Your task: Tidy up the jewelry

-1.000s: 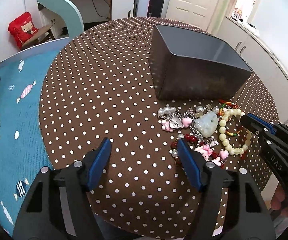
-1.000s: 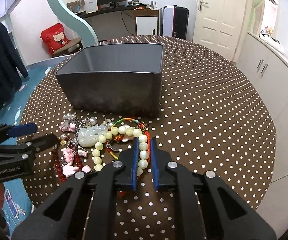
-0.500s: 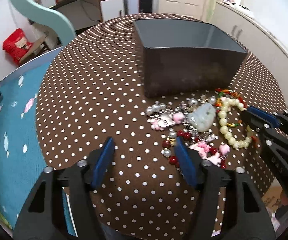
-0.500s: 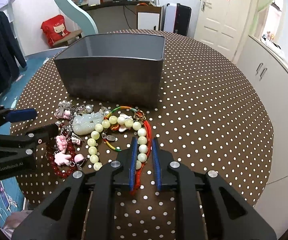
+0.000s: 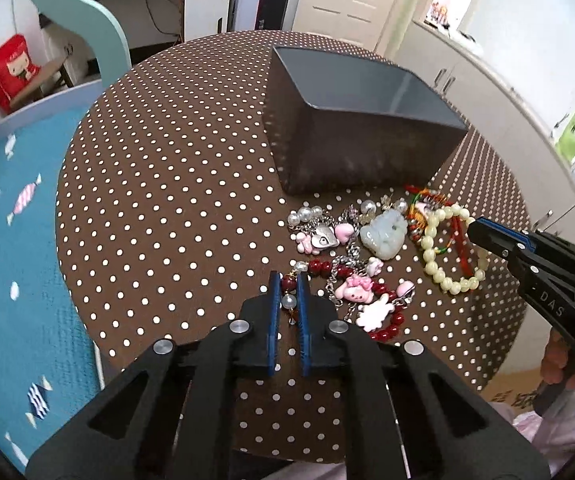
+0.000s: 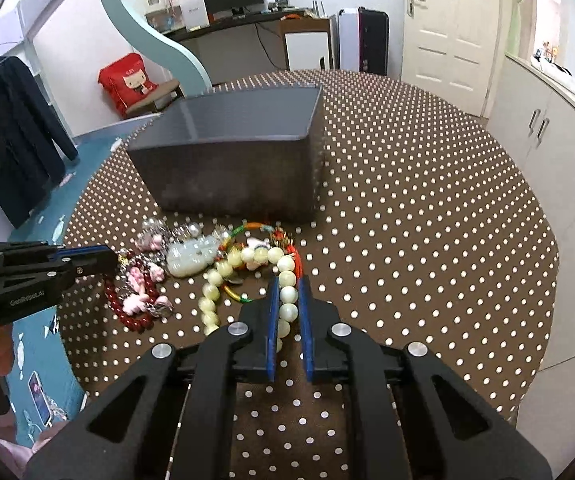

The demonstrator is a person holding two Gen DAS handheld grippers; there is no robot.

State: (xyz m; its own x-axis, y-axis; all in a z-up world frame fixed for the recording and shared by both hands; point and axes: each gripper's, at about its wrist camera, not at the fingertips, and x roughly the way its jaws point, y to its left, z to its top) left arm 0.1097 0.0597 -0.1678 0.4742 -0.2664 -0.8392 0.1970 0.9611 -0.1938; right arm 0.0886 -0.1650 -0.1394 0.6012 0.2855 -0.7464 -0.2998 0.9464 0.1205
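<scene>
Jewelry (image 5: 371, 264) lies heaped near the tabletop's (image 5: 175, 184) front edge, just before the grey box (image 5: 359, 128). The left tongs (image 5: 287, 280) have just clamped onto the red bracelet (image 5: 327, 270); the right tongs (image 6: 287, 284) grip the cream bead bracelet (image 6: 287, 300).

Jewelry lies heaped before the open grey box (image 5: 367, 128) — a cream bead bracelet (image 5: 453, 248) right, a red bead bracelet (image 5: 383, 320) nearer. A pale jade pendant (image 5: 383, 234) rests between them.
</scene>
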